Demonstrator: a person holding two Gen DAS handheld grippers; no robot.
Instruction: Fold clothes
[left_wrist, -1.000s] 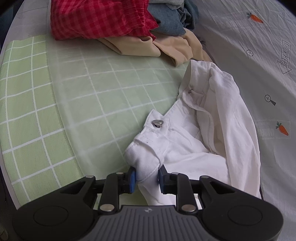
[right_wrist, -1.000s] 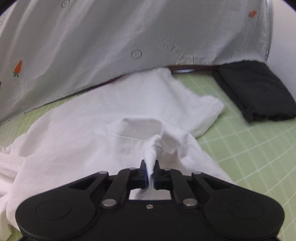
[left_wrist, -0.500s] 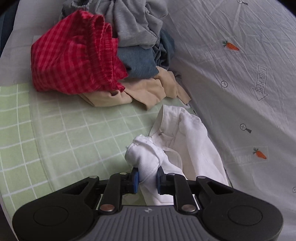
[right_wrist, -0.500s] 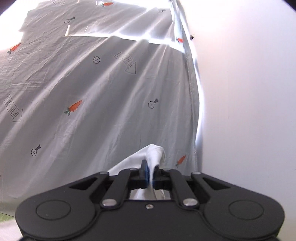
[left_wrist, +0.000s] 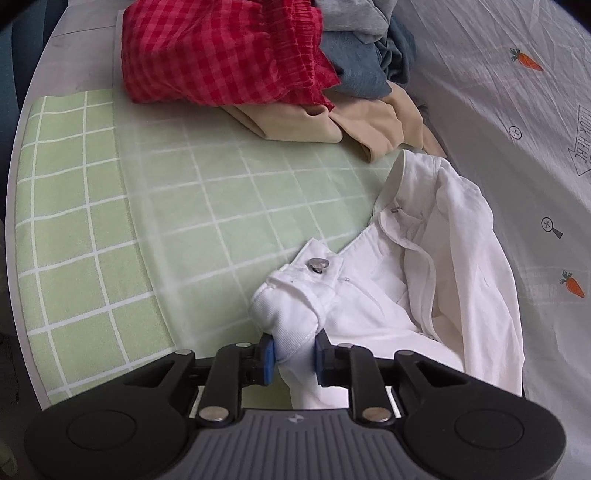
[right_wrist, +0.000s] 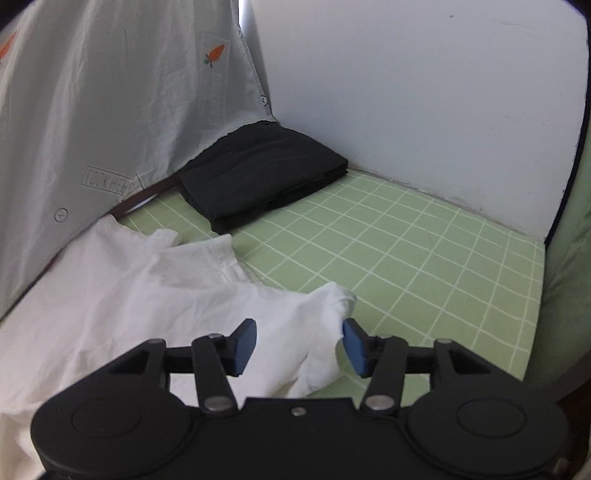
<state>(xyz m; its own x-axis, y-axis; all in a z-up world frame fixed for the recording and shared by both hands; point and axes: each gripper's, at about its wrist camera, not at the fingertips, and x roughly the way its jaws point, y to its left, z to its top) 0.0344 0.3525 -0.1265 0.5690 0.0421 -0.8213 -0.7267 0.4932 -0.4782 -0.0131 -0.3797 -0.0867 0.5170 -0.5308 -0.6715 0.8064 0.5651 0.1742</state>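
White trousers (left_wrist: 388, 295) on green checked mat (left_wrist: 147, 221) — left gripper (left_wrist: 293, 356) clamps the waistband; right gripper (right_wrist: 299, 343) opening, pads off the cloth.

Your left tongs (left_wrist: 293, 354) pinch a bunched fold of cloth, angled downward; your right tongs (right_wrist: 299, 345) are opening, pads apart.

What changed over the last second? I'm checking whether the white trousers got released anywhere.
The right tongs swung the white trousers leg end up, then down onto the green checked mat, and their jaws are opening; the cloth lies loose between them. The left tongs stayed clamped on the waistband. The folded black garment and clothes pile stayed put.
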